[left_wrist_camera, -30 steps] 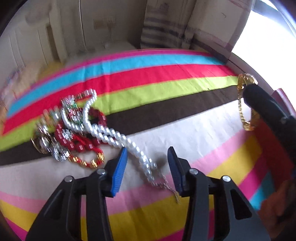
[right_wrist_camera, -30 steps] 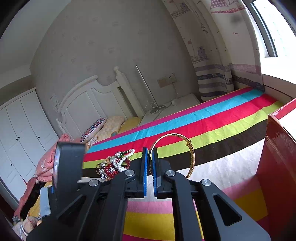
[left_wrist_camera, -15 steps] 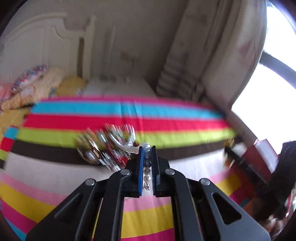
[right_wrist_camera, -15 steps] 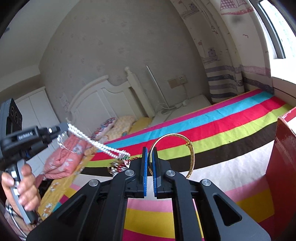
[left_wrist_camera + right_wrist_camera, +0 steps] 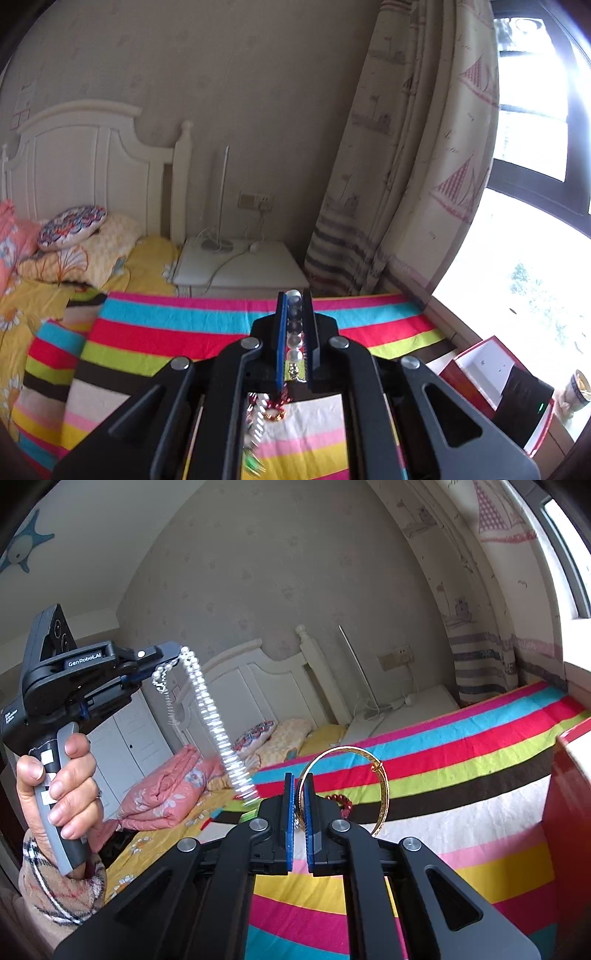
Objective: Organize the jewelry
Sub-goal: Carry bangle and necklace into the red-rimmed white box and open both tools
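Left tool pinches pearl necklace, hanging lengthwise downward; right tool pinches upright gold bangle.

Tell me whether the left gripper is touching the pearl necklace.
Touching. The left wrist view shows the pearl necklace clamped between the left gripper's shut blue pads; the right wrist view shows the strand hanging from its tip.

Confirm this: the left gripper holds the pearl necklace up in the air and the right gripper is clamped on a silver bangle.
Not quite. The right gripper is clamped on a gold bangle, not silver; the right wrist view shows it. The left gripper does hold the pearl necklace up in the air.
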